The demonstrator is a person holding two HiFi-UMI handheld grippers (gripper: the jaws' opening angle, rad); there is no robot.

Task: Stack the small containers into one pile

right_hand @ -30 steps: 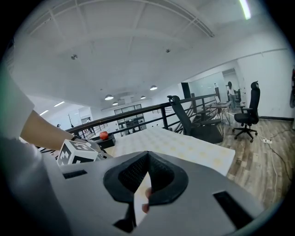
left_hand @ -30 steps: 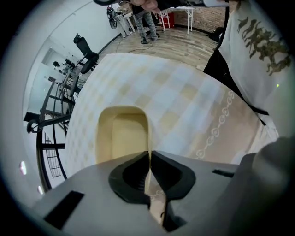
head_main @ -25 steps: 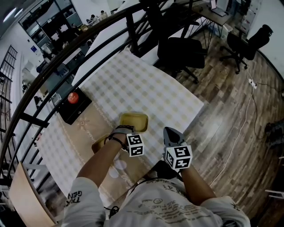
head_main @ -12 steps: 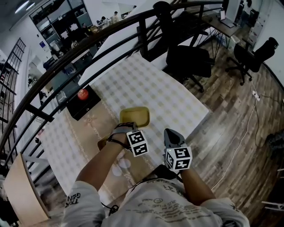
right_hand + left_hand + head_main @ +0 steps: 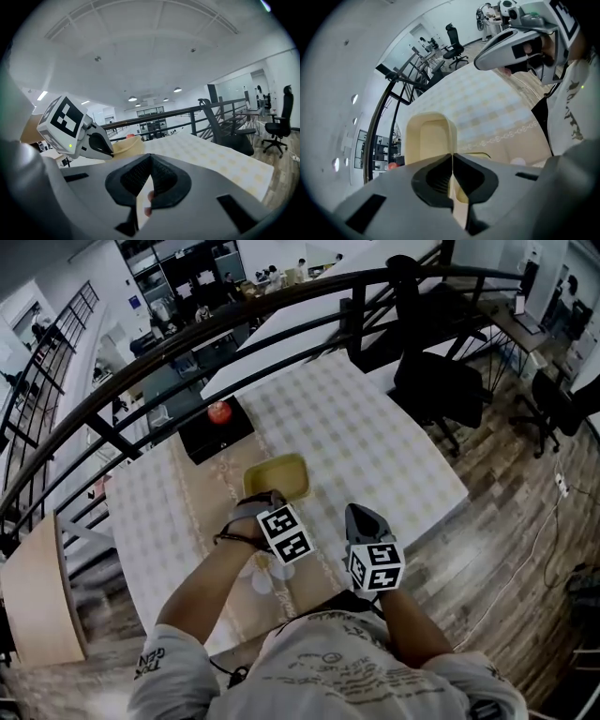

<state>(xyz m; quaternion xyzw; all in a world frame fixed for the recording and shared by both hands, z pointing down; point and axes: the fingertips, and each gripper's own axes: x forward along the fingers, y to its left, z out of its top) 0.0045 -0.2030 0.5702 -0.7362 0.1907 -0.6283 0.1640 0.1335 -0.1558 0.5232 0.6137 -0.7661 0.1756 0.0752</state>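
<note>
Left gripper (image 5: pixel 452 158) is pinching the near wall of the container (image 5: pixel 278 474), jaws clamped tight on it. Right gripper (image 5: pixel 150 161) is hovering just beside, jaws pressed together on nothing. Container is showing pale yellow, shallow, rectangular with rounded corners, over the beige runner (image 5: pixel 206 502) on the table (image 5: pixel 375 437); lifted or resting, cannot tell. Checked cloth is covering the table. Black box (image 5: pixel 211 432) is carrying a red ball (image 5: pixel 218 412) farther back. Black railing (image 5: pixel 281 304), office chair (image 5: pixel 436 381) and plank floor (image 5: pixel 525 549) are ringing the table.
</note>
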